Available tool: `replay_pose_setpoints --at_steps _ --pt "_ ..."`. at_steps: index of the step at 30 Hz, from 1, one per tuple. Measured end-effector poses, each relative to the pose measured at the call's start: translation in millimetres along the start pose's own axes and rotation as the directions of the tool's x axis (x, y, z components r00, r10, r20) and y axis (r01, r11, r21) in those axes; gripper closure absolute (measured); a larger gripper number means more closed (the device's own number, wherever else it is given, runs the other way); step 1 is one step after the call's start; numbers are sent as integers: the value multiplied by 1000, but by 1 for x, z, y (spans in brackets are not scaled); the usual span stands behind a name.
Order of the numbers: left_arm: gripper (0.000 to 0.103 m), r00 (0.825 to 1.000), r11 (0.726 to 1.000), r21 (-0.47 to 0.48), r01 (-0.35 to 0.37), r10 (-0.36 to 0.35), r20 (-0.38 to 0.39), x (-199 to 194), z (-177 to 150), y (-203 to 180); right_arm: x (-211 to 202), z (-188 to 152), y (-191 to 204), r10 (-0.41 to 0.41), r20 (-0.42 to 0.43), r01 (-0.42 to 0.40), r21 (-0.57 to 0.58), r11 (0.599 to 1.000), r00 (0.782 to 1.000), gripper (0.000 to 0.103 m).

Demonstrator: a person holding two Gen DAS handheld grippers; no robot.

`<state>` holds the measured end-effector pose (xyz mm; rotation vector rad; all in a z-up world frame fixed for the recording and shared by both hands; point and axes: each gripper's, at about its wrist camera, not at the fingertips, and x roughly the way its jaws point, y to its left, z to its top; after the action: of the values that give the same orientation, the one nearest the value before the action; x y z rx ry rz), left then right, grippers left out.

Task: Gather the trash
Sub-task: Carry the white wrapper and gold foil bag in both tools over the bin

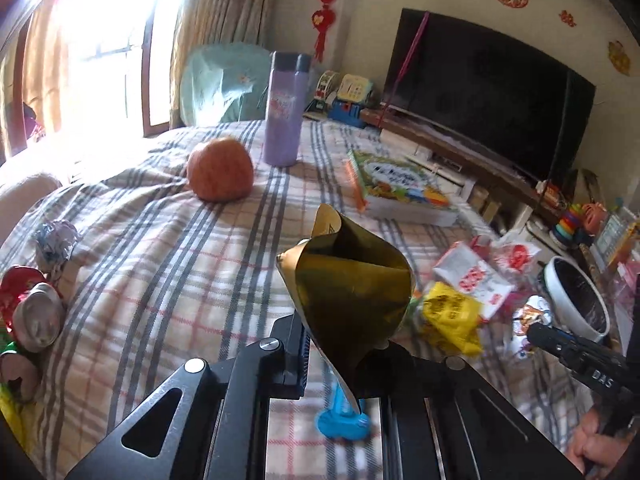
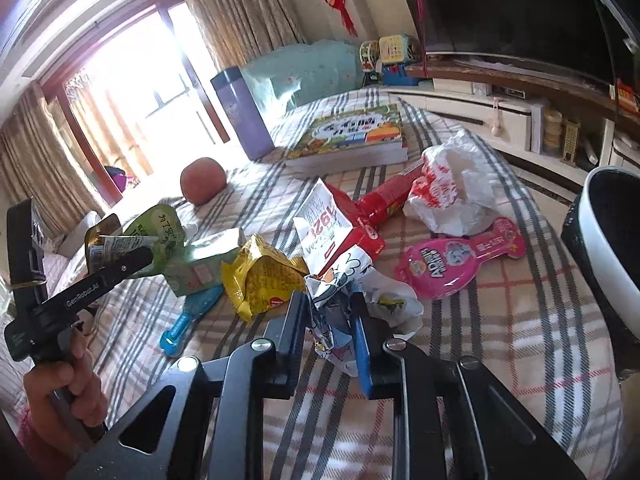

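We see a plaid blanket spread over the whole surface, with a white bin at its right edge. On the blanket stand a picture book and a purple bottle, and an orange fruit lies just beside the bottle.

The trash sits mostly between the book and our tools: a white plastic bag, a red and white box, a pink package, a yellow wrapper and a blue plastic piece.

Our left gripper tilts downward, raised off the blanket, and its fingers are pressed together on a gold-lined pouch that stands up out of them. In the right wrist view the same pouch shows its green face, and a hand wraps the tool's handle.

Our right gripper also tilts downward, low over the blanket, pinching a crumpled printed wrapper between its fingers, just beside the yellow wrapper.
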<state>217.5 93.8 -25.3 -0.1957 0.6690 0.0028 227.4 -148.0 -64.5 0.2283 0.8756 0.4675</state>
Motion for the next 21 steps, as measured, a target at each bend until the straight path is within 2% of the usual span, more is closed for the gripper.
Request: replay_pose_setpoints --at_steps 8,14,21 --pt "93 994 993 32 111 -111 -6 -18 -5 -25 -29 -1 -16 -6 41 5 27 1000 999 81" --pt "92 980 977 87 196 -192 -57 -14 -12 -58 -48 -6 -31 -31 61 28 52 998 998 81" --pt "92 963 954 152 260 -245 -111 -1 -13 -93 -67 -13 -55 -65 76 58 92 994 995 81"
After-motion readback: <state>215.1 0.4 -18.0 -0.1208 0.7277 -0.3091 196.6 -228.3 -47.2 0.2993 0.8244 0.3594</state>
